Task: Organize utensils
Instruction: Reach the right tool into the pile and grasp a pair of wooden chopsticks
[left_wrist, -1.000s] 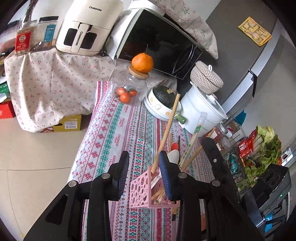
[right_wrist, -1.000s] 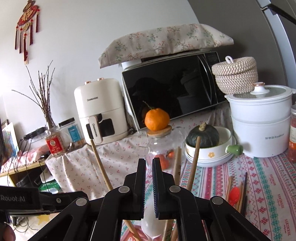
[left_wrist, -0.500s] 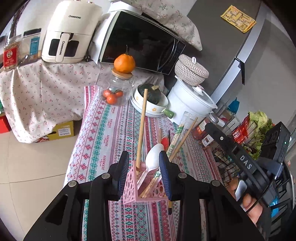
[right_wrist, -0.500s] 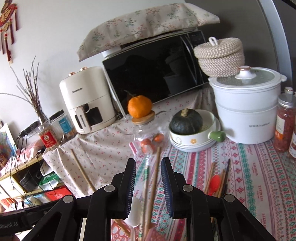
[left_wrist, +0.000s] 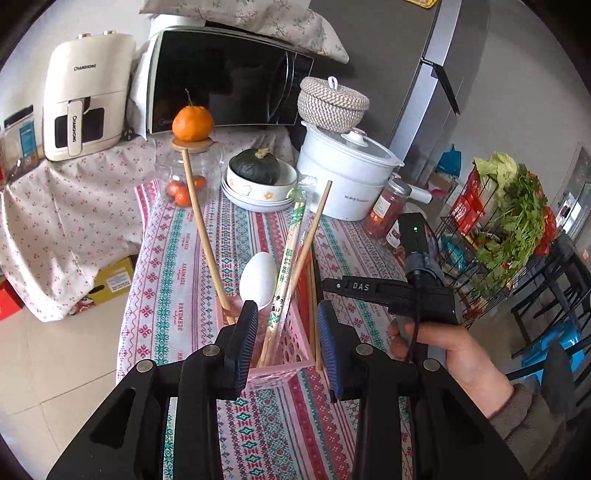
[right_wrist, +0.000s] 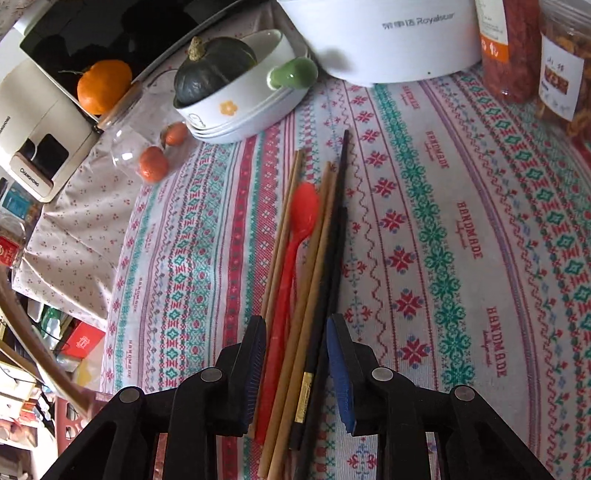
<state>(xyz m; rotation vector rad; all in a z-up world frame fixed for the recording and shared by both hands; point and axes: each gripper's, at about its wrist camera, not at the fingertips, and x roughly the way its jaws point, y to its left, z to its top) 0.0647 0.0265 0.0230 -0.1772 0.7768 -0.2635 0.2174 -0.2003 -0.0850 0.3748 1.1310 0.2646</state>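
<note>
Utensils lie between the wide right tongs, so pinch one only; the left tongs, also wide, straddle the pink holder.

Tablecloth: woven cloth, matt, printed pattern
Holder: pink plastic, perforated
Spoon: white, smooth, glossy
Red spoon: translucent plastic, shiny
Chopsticks: bare wood, matt; a black pair looked lacquered, with a gold band
Left gripper: black matt plastic, ribbed blue pads
Basket: rough woven fibre
Microwave: glossy black door
Jar: clear glass, wooden lid
</note>
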